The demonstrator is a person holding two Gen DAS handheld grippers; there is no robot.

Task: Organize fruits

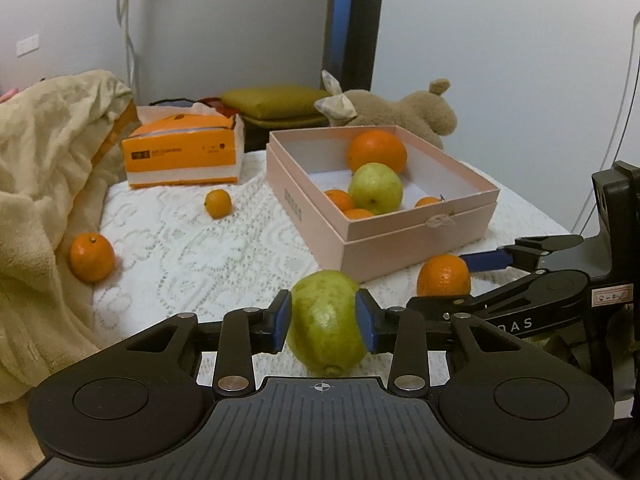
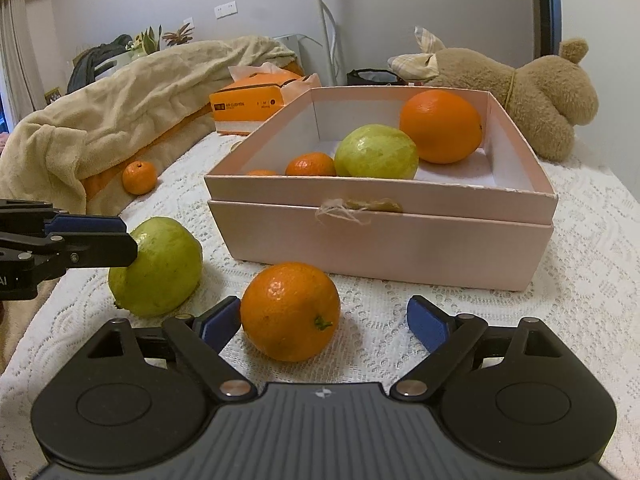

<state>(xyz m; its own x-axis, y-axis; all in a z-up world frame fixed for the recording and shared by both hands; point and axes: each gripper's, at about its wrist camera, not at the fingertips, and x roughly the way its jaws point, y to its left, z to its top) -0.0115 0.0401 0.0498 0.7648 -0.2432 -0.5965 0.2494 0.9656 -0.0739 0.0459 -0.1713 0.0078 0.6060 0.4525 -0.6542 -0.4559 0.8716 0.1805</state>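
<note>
My left gripper (image 1: 324, 318) is shut on a green guava (image 1: 326, 322), which rests on the lace cloth; it also shows in the right wrist view (image 2: 160, 266). My right gripper (image 2: 324, 320) is open around a large orange (image 2: 290, 312), its left pad touching the fruit, its right pad apart; this orange also shows in the left wrist view (image 1: 444, 276). The pink box (image 1: 420, 236) (image 2: 380, 240) holds a large orange (image 2: 440, 126), a guava (image 2: 376, 152) and small tangerines (image 2: 310, 165). Two tangerines (image 1: 92, 257) (image 1: 218, 203) lie loose on the cloth.
An orange tissue box (image 1: 184, 154) stands behind at the left. A cream blanket (image 1: 36, 180) is heaped along the left edge. A brown plush toy (image 2: 520, 92) lies behind the pink box. An olive cushion (image 1: 276, 102) sits at the back.
</note>
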